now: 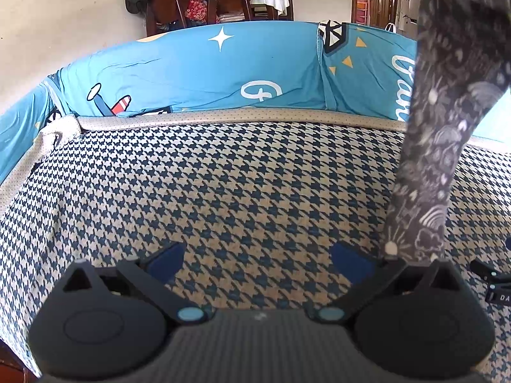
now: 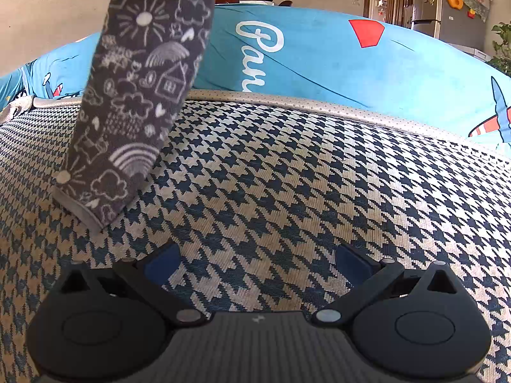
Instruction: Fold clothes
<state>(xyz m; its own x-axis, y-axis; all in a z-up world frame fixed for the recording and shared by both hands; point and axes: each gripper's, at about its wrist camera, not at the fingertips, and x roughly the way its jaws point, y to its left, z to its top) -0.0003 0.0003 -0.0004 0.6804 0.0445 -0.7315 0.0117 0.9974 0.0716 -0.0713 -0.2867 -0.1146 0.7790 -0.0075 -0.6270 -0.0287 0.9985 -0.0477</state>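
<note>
A dark grey garment printed with white suns, clouds and rainbows (image 1: pixel 447 134) hangs down from above the picture at the right of the left wrist view. Its lower end drops behind my left gripper's right finger. In the right wrist view the same garment (image 2: pixel 134 95) hangs at the left, and its pale hem (image 2: pixel 80 210) reaches the houndstooth surface (image 2: pixel 287 191). What holds it up is out of view. My left gripper (image 1: pixel 258 255) is open over the houndstooth surface (image 1: pixel 223 191) with nothing between its blue pads. My right gripper (image 2: pixel 257 258) is open too, to the right of the hem.
A blue cartoon-print cover (image 1: pixel 198 73) drapes the raised back behind the surface, with a dotted beige piping (image 2: pixel 319 105) along its foot. Wooden chairs (image 1: pixel 198 0) and a white-clothed table stand beyond. A fridge (image 2: pixel 447 16) and a doorway are at the far right.
</note>
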